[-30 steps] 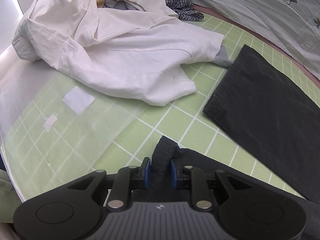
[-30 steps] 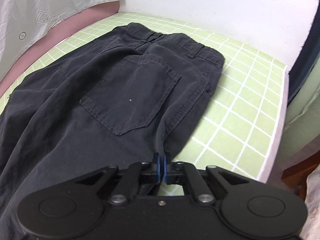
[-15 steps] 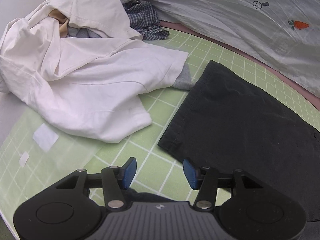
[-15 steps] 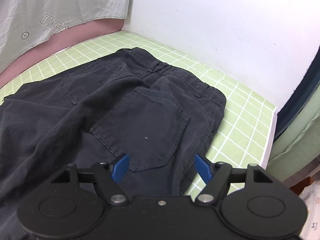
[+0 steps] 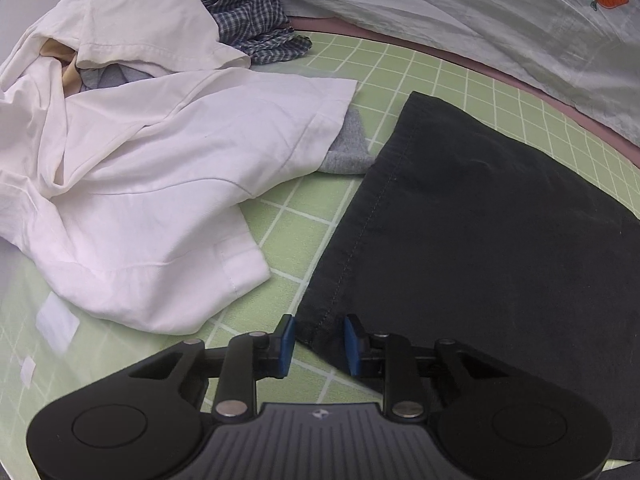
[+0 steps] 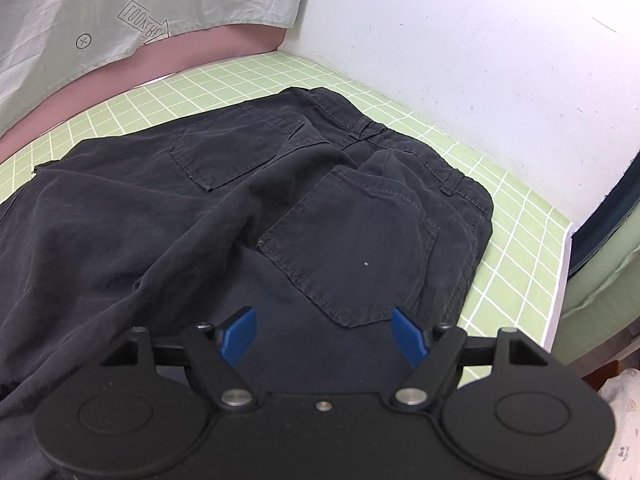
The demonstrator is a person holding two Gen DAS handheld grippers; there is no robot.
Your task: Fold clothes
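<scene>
Green grid mat [image 5: 404, 76] covers the whole table, grey sheet [image 5: 460, 12] bunched behind it, white wall on the far side. Black trousers [image 6: 224, 216] lie flat on the mat, back pockets up, seat a bit rumpled. White shirt [image 5: 160, 168] heap sits just left of the trousers' hem.

Left gripper [image 5: 318, 338] is partly open, straddling the hem corner, not pinching. Right gripper [image 6: 322, 336] is spread wide above the trousers' near pocket, holding nothing.

Risk, I'd say: closing on one layer only, so the fold drags crooked. Sheet print is mirrored, roughly "LOOK HERE".
</scene>
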